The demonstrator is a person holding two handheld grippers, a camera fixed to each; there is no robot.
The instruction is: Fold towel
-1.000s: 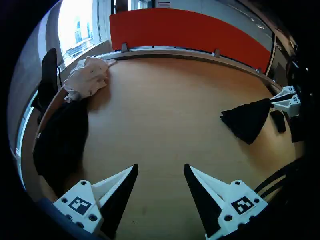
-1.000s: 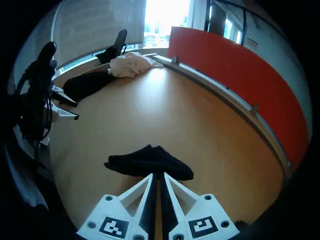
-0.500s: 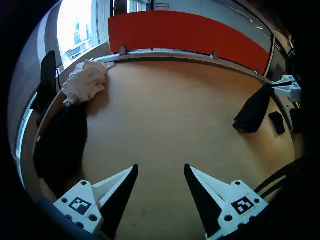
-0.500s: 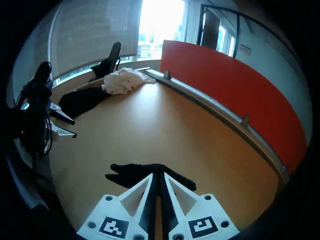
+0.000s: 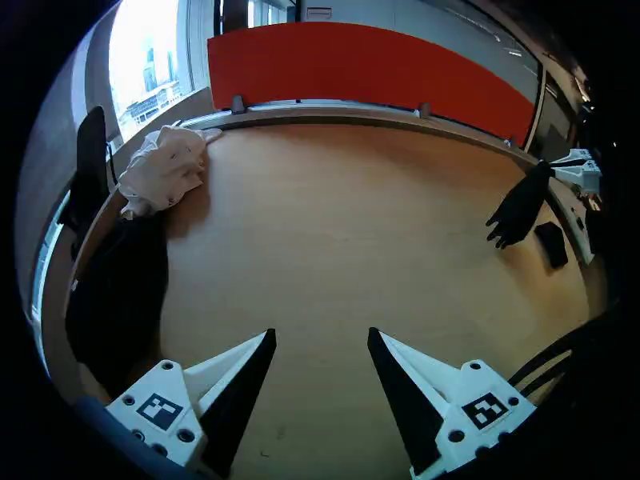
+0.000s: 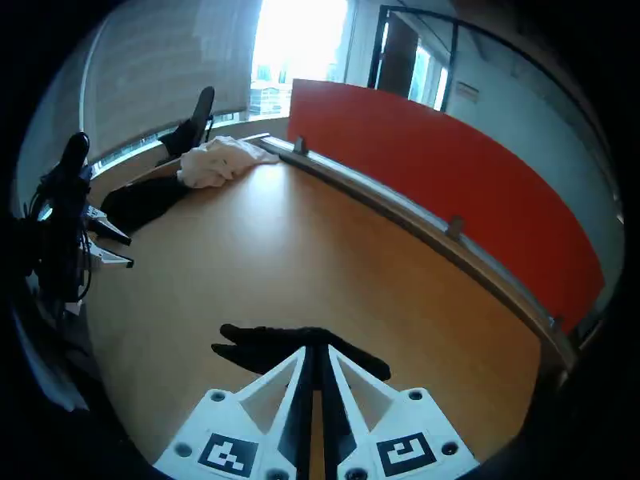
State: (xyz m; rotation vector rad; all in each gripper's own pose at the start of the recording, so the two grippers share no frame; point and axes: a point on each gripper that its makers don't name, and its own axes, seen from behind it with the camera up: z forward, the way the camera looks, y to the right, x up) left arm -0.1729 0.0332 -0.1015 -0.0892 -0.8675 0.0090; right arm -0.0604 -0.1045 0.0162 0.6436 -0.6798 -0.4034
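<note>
A small black towel (image 6: 268, 350) is pinched between the fingers of my right gripper (image 6: 317, 354), which is shut on its edge. In the left gripper view the same towel (image 5: 518, 211) hangs in a narrow drape from the right gripper (image 5: 578, 169) at the far right, its lower end just above the wooden table (image 5: 344, 208). My left gripper (image 5: 320, 336) stands open low over the near part of the table, with nothing between its fingers. It also shows far left in the right gripper view, as the left gripper (image 6: 102, 242) held by a dark-sleeved hand.
A crumpled white cloth (image 5: 162, 162) and a larger black cloth (image 5: 120, 284) lie at the table's left side. A small flat black object (image 5: 552, 243) rests below the hanging towel. A red partition (image 5: 360, 64) borders the far edge, and a dark chair (image 5: 88, 160) stands beyond the left edge.
The right gripper has lifted the black towel; it went from a spread triangle on the table to a narrow hanging drape, farther right. The left gripper stays open and almost still.
</note>
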